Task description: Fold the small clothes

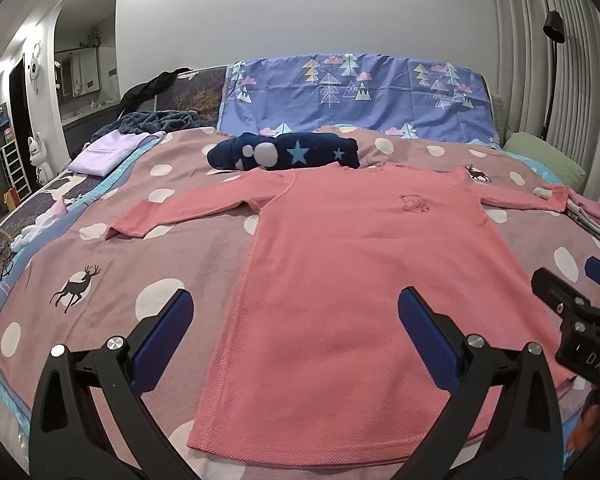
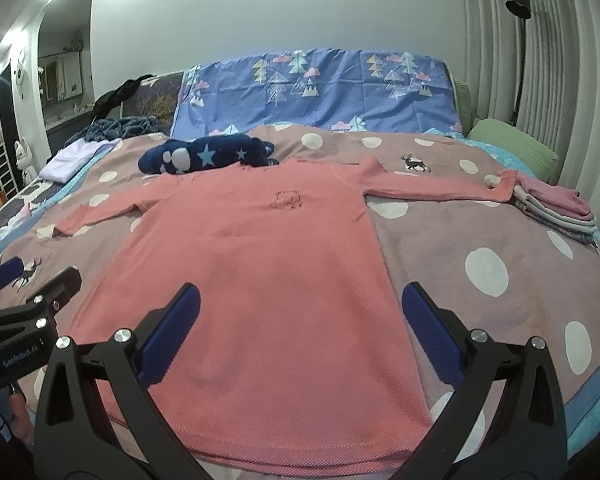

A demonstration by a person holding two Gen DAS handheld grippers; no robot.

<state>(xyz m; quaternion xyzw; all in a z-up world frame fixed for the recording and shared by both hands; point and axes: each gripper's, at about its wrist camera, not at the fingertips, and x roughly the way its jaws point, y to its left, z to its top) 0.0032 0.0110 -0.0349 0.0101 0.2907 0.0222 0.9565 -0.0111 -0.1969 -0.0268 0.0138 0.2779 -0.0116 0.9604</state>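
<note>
A pink long-sleeved shirt (image 1: 340, 248) lies flat and face up on the bed, sleeves spread to both sides; it also shows in the right wrist view (image 2: 260, 248). My left gripper (image 1: 296, 304) is open and empty above the shirt's lower left hem. My right gripper (image 2: 300, 300) is open and empty above the lower right hem. The right gripper shows at the right edge of the left wrist view (image 1: 572, 300), and the left gripper at the left edge of the right wrist view (image 2: 24, 284).
A navy star-patterned bundle (image 1: 284, 154) lies just beyond the shirt's collar. A stack of folded clothes (image 2: 556, 208) sits at the right by the sleeve end. A lilac folded garment (image 1: 104, 152) lies far left. A green pillow (image 2: 512, 148) is at the back right.
</note>
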